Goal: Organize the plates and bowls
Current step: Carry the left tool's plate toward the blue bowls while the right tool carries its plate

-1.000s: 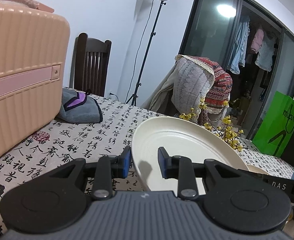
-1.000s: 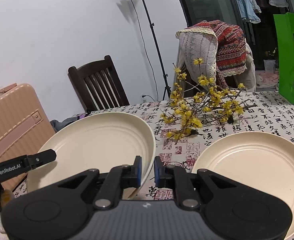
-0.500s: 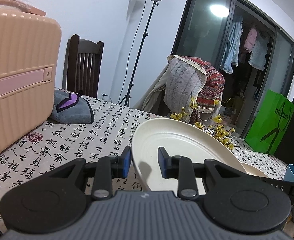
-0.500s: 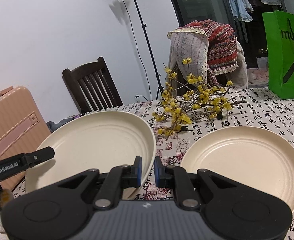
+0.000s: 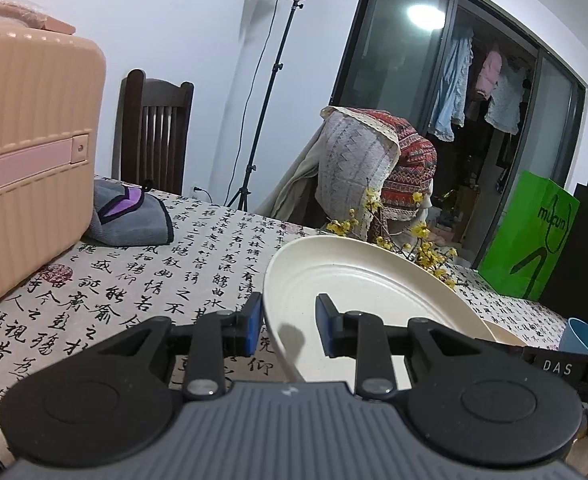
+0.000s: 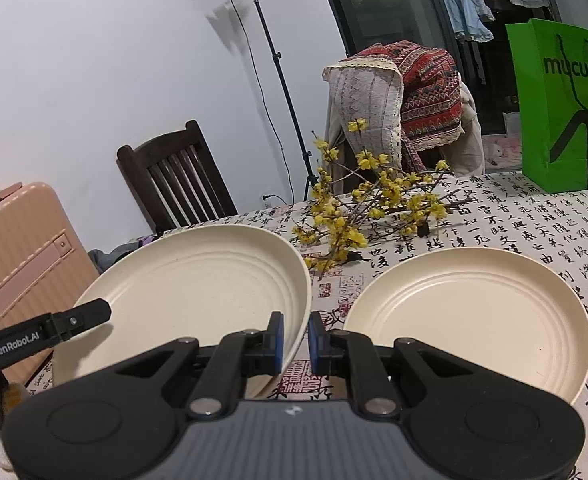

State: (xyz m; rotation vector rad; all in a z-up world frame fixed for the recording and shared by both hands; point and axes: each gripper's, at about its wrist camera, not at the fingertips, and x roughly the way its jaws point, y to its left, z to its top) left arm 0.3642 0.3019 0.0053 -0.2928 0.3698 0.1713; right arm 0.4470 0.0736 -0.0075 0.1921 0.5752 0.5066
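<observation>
A cream plate (image 5: 366,280) hangs tilted above the table, held from both sides. My left gripper (image 5: 289,320) is shut on its left rim, one blue pad outside the rim and the other inside the dish. My right gripper (image 6: 296,334) is shut on the right rim of the same plate (image 6: 197,280). In the right wrist view a left gripper finger (image 6: 77,318) lies over the plate's left edge. A second cream plate (image 6: 470,320) lies flat on the tablecloth to the right; only its edge (image 5: 506,336) shows in the left wrist view.
A pink suitcase (image 5: 25,168) stands on the table at the left, a grey and purple cloth (image 5: 129,216) beside it. Yellow flower branches (image 6: 374,208) lie behind the plates. Blue bowls (image 5: 586,332) sit far right. A green bag (image 6: 562,108) stands at the back.
Both grippers keep their hold on the plate. The views have shifted only slightly; nothing was let go or picked up.
</observation>
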